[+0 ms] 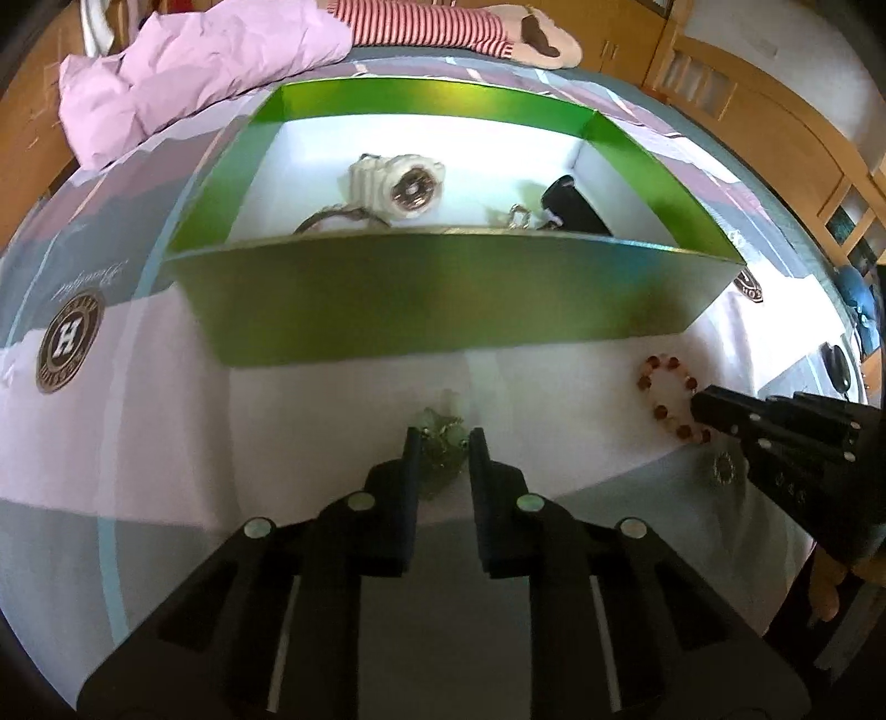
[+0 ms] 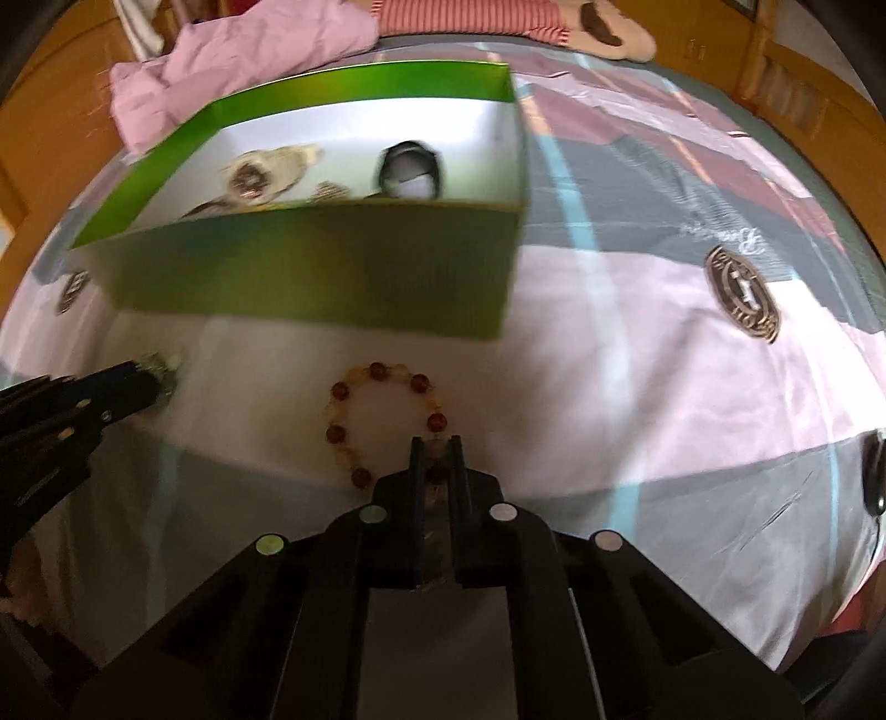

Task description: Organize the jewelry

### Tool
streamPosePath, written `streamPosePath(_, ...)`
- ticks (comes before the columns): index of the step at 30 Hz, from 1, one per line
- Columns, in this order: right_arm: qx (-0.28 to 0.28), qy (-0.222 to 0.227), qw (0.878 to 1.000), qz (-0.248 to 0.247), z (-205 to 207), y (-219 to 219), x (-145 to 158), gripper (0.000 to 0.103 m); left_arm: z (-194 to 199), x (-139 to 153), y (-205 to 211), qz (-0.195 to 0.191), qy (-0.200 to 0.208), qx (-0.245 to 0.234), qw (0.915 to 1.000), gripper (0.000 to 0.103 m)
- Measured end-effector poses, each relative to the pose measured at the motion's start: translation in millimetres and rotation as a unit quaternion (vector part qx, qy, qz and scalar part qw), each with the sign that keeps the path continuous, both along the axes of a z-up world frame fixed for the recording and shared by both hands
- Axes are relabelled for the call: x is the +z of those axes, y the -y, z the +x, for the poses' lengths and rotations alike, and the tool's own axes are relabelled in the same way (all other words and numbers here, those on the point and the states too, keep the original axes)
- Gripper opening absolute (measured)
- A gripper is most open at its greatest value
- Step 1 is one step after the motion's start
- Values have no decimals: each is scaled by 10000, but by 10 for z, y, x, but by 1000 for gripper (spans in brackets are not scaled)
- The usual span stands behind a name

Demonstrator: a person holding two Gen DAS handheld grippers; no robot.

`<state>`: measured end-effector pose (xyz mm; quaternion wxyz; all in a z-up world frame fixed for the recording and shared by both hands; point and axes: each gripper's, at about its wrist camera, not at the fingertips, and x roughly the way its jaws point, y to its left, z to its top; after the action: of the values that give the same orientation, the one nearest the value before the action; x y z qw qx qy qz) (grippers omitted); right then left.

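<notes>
A green box (image 1: 443,288) with a white inside stands on the bed and holds a white watch (image 1: 396,185), a black item (image 1: 576,207) and chains. My left gripper (image 1: 443,443) is closed around a pale green bead piece (image 1: 440,429) lying on the sheet before the box. My right gripper (image 2: 434,446) is closed on the near side of a red and amber bead bracelet (image 2: 382,382) on the sheet. The box (image 2: 310,266) fills the upper left of the right wrist view. Each gripper shows in the other view: right (image 1: 700,407), left (image 2: 149,382).
A pink quilt (image 1: 194,72) and a striped plush toy (image 1: 443,25) lie beyond the box. A small ring (image 1: 722,468) lies under the right gripper. A dark object (image 2: 875,482) lies at the right bed edge. Wooden furniture (image 1: 775,111) stands right.
</notes>
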<state>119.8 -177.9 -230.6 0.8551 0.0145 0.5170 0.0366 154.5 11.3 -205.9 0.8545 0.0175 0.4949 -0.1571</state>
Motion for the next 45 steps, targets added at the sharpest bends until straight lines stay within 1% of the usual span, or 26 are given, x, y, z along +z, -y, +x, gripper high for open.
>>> streamPosePath(2, 125, -12, 9998, 148, -89, -50, 56, 8, -94, 53, -93, -121, 6, 47, 9999, 13)
streamPosePath(3, 203, -19, 9996, 216, -140, -81, 85, 8, -160, 90, -136, -161, 48, 21, 9999, 6)
streamPosePath(6, 414, -90, 9984, 379, -252, -190, 125, 8, -343, 148, -248, -93, 193, 49, 9998, 6)
streamPosePath(8, 444, -104, 9982, 380, -273, -242, 127, 8, -409, 138, -328, -99, 208, 121, 9997, 7)
streamPosePath(9, 410, -90, 9985, 353, -272, -256, 128, 8, -423, 120, -366, -121, 190, 172, 9996, 9)
streamPosePath(10, 322, -80, 9990, 309, -258, -247, 123, 8, -431, 111, -382, -138, 165, 187, 9996, 14)
streamPosePath(11, 241, -88, 9993, 270, -265, -226, 121, 9, -429, 100, -392, -160, 150, 193, 9996, 16)
streamPosePath(12, 145, -106, 9996, 229, -262, -197, 120, 14, -420, 102, -379, -150, 163, 182, 9996, 22)
streamPosePath(13, 93, -94, 9996, 234, -269, -171, 123, 16, -420, 103, -364, -135, 195, 170, 9996, 27)
streamPosePath(14, 54, -67, 9996, 272, -274, -131, 141, 17, -420, 108, -341, -130, 238, 138, 9995, 31)
streamPosePath(16, -29, 4, 9996, 276, -291, -46, 187, 17, -398, 114, -284, -113, 285, 74, 9995, 40)
streamPosePath(18, -172, 93, 9995, 264, -303, 79, 249, 17, -330, 121, -206, -49, 310, 30, 9995, 44)
streamPosePath(23, -592, 122, 9978, 286, -290, 365, 309, 19, -125, 100, -26, 130, 298, -73, 9994, 44)
streamPosePath(26, -678, 142, 9971, 327, -302, 426, 320, 19, -22, 14, 37, 226, 263, -71, 9994, 43)
streamPosePath(27, -699, 145, 9969, 331, -306, 442, 321, 19, -12, -12, 46, 257, 223, -91, 9994, 31)
streamPosePath(28, -702, 140, 9969, 335, -315, 457, 318, 19, -10, -55, 40, 289, 140, -95, 9994, 22)
streamPosePath(30, -683, 127, 9971, 324, -309, 448, 311, 19, -30, -68, -4, 206, 114, -43, 9997, 21)
streamPosePath(32, -631, 105, 9974, 335, -298, 409, 290, 19, -64, -58, -46, 221, 91, -7, 9997, 19)
streamPosePath(35, -519, 78, 9980, 342, -297, 333, 267, 19, -150, -18, -124, 128, 94, 42, 9999, 16)
streamPosePath(36, -472, 76, 9983, 330, -299, 304, 261, 19, -187, 0, -150, 72, 100, 34, 9999, 13)
streamPosePath(41, -210, 101, 9992, 317, -308, 122, 264, 19, -405, 117, -233, -177, 261, -41, 9995, 13)
streamPosePath(42, -155, 112, 9994, 294, -305, 77, 263, 22, -430, 130, -234, -177, 305, -22, 9994, 15)
streamPosePath(43, -95, 134, 9995, 263, -302, 23, 260, 26, -449, 141, -234, -129, 368, 13, 9992, 19)
streamPosePath(44, -68, 160, 9995, 260, -303, -15, 261, 36, -464, 144, -228, -43, 435, 46, 9990, 22)
streamPosePath(45, -27, 185, 9994, 276, -302, -53, 260, 39, -465, 145, -223, 16, 467, 61, 9989, 29)
